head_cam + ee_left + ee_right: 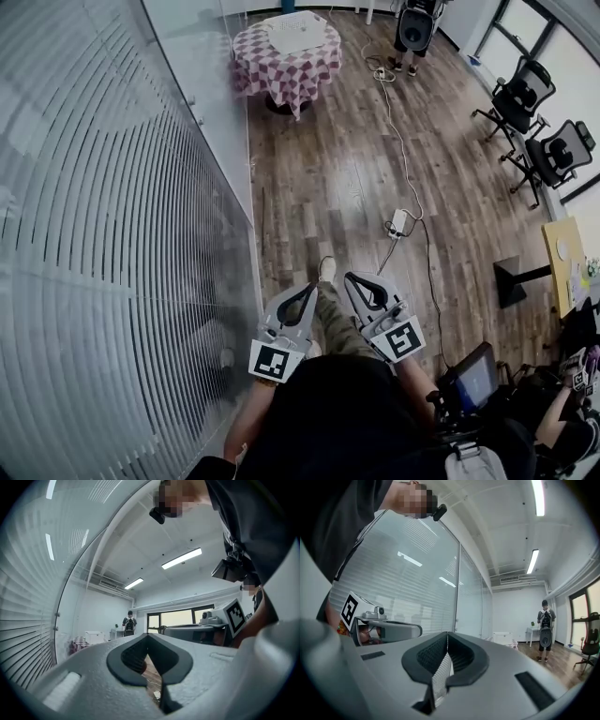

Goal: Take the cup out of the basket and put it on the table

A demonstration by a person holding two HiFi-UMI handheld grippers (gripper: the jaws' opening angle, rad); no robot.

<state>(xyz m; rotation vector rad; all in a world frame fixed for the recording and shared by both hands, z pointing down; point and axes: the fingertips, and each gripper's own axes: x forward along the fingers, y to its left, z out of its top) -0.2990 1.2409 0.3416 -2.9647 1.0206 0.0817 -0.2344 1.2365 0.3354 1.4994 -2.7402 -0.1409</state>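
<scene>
Left gripper: grey two-jaw claw at six o'clock in the head view, jaws pressed together, nothing between them.
Right gripper: held just beside it, jaws likewise closed and empty.
Cup and basket: shown in no view, so their place cannot be told.
Table: round, draped in pink-and-white chequered cloth, well apart at twelve o'clock.
Handling: only presumed, as the cup is unseen. It is likely light, rigid and slippery, best clamped across the rim.

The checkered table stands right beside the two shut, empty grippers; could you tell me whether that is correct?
Not quite: the table stands far away from the shut, empty left gripper and right gripper, as the head view shows.
</scene>
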